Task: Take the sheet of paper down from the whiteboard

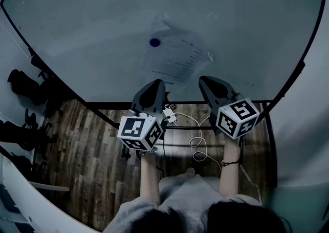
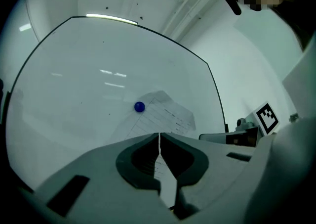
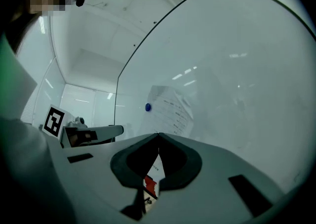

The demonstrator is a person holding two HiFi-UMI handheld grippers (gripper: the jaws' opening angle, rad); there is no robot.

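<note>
Head view is the only one w/ the whole setup: whiteboard (image 1: 92,16) up front, wood floor (image 1: 92,149) under its bottom edge, a white cable (image 1: 198,142) lying there, and both arms coming in from below. The sheet of paper (image 1: 177,59) sits low-middle on the board, near the bottom edge, pinned by a blue magnet (image 1: 154,42) at its top left corner. Left gripper (image 1: 156,83) and right gripper (image 1: 204,79) point at the board side by side, tips just below the sheet's lower edge. The gripper views give what the head cam can't, i.e. the jaws. Both pairs are pressed together, tip to tip, nothing clamped btw them, and the paper is ahead of the tips, not in them. Each gripper view also catches the other gripper off to the side w/ its marker cube (image 2: 266,117). The right gripper view has a bit of red and white low behind the jaws, can't tell what it is. The paper itself is pale, hangs tilted, has rows of small print too tiny to read, and its right corner looks bent up off the board.
</note>
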